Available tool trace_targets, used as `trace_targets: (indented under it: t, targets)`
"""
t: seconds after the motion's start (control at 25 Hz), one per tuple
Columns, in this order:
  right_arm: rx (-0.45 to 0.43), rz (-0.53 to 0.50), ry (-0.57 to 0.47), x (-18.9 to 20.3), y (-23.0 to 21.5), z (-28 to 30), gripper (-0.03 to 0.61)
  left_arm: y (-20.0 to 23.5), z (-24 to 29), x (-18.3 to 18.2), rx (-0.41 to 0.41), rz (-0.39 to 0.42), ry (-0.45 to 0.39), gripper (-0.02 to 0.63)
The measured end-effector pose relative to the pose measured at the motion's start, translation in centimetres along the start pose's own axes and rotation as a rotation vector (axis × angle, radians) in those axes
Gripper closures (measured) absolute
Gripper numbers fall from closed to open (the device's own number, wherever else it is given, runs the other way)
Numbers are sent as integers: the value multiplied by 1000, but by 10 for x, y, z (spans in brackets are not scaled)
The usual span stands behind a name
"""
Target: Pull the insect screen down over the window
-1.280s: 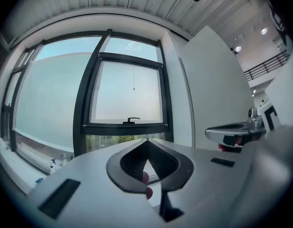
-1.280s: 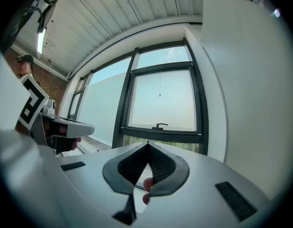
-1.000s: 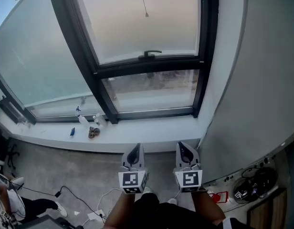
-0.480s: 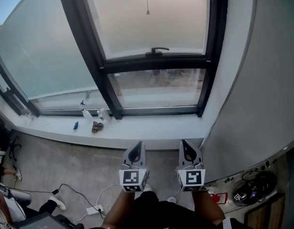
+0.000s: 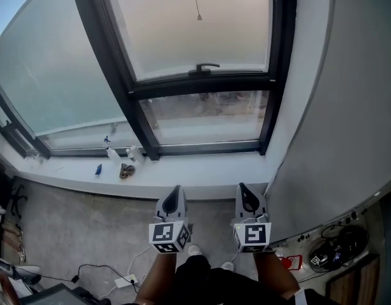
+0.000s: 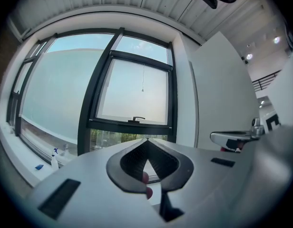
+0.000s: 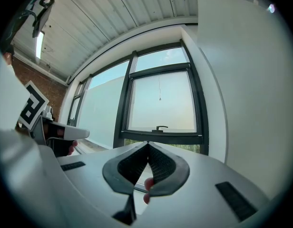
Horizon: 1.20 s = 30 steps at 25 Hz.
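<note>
A spray bottle (image 5: 110, 152) and a small bottle (image 5: 133, 155) stand close together on the sill (image 5: 202, 178) under the window (image 5: 202, 84). They are too small to show what is in them. Just in front of them lie a blue thing (image 5: 98, 169) and a brown lump (image 5: 125, 170). I cannot tell what these are.

The screen itself is hard to make out. A thin cord (image 5: 195, 2) hangs in front of the top pane and has a little knob at its end. In the head view the top of the cord is cut off by the picture's edge. The top pane looks milky. Green plants show through the low pane in the left gripper view. A dark handle (image 5: 204, 67) sits on the bar between the two panes.

The left gripper (image 5: 176, 190) has its jaws pressed together with nothing between them. The right gripper (image 5: 244, 188) is the same, tips touching and empty. They are side by side but not touching. Both are low, near the person's body, well apart from the cord and the window.

Bare floor (image 5: 75, 221) lies between the sill's front edge and the person. A white wall (image 5: 348, 107) stands close on the right. Wires (image 5: 100, 262) lie on the floor at the lower left, partly cut off by the edge.
</note>
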State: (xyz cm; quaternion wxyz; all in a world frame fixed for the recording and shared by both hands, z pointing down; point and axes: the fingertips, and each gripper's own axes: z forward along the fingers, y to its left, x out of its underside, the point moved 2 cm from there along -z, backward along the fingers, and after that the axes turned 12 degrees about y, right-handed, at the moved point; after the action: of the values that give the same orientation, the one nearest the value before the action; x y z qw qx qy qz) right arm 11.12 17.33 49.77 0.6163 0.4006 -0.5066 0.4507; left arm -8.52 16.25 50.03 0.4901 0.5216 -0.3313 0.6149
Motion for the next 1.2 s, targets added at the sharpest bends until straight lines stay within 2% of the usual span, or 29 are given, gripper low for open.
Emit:
trace_targets:
  t: [0.52,0.68,1.2]
  targets:
    - [-18,-56,18,0,1,19,576,2,17,-9,-13,39,-6,612]
    - [-19,-70,11,-7,-1,42,577,14,36,-16,-3,-6,-10,612]
    - [-7,-85,6,-41,-4,129,576,55,114,-49,19,28,-5,612]
